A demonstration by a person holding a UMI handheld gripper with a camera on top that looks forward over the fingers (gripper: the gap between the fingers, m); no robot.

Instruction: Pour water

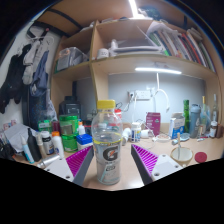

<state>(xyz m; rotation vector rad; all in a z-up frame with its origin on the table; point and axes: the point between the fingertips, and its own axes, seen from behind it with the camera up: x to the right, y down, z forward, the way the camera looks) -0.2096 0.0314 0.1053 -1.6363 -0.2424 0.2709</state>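
Note:
A clear sports-drink bottle (108,152) with a yellow cap and a white label stands upright on the light wooden desk (160,165). It holds clear liquid. My gripper (110,152) is open, and the bottle stands between its two fingers. The left magenta pad (80,160) lies close to the bottle's side. The right magenta pad (142,160) is apart from it by a small gap. A short clear glass (181,153) sits on the desk to the right, beyond the right finger.
A green canister (68,130) and several small containers crowd the desk at the left. A red lid (201,157) lies near the glass. Bottles (200,122) line the back right. Shelves (120,55) with books hang above.

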